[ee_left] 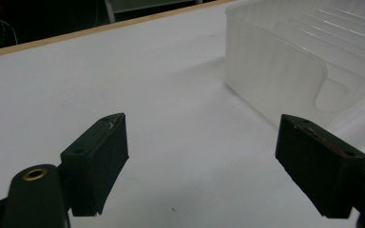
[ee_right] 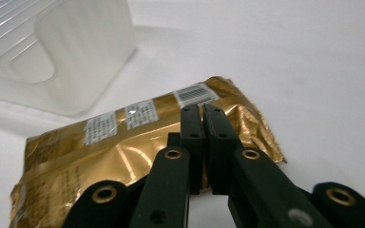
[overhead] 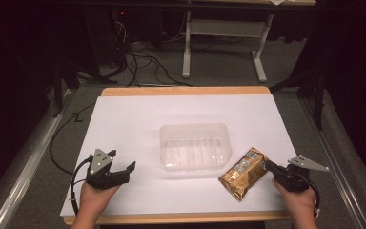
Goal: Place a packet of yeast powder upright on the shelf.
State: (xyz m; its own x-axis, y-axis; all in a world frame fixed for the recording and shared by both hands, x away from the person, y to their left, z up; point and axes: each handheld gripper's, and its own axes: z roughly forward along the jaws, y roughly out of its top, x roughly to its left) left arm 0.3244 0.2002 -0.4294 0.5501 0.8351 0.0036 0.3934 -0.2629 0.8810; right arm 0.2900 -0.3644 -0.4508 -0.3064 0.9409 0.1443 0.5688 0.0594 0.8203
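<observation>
A gold foil packet (overhead: pixel 243 174) with white labels and a barcode lies flat on the white sheet, at the front right. My right gripper (overhead: pixel 268 164) is at its right end. In the right gripper view its jaws (ee_right: pixel 202 108) are pressed together and lie over the packet (ee_right: pixel 100 147); I cannot tell whether any foil is pinched between them. A clear, empty plastic container (overhead: pixel 194 126) stands in the middle of the sheet. At the front left my left gripper (overhead: pixel 122 160) is open just above the sheet, its jaws (ee_left: pixel 202 128) wide apart with nothing between them and the container (ee_left: pixel 275 71) ahead to its right.
The white sheet (overhead: pixel 171 109) covers a wooden table with bare edges at front and back. The container wall (ee_right: pixel 76 57) stands close behind the packet. Beyond the table are a dark floor with cables and a white-legged table (overhead: pixel 187 57).
</observation>
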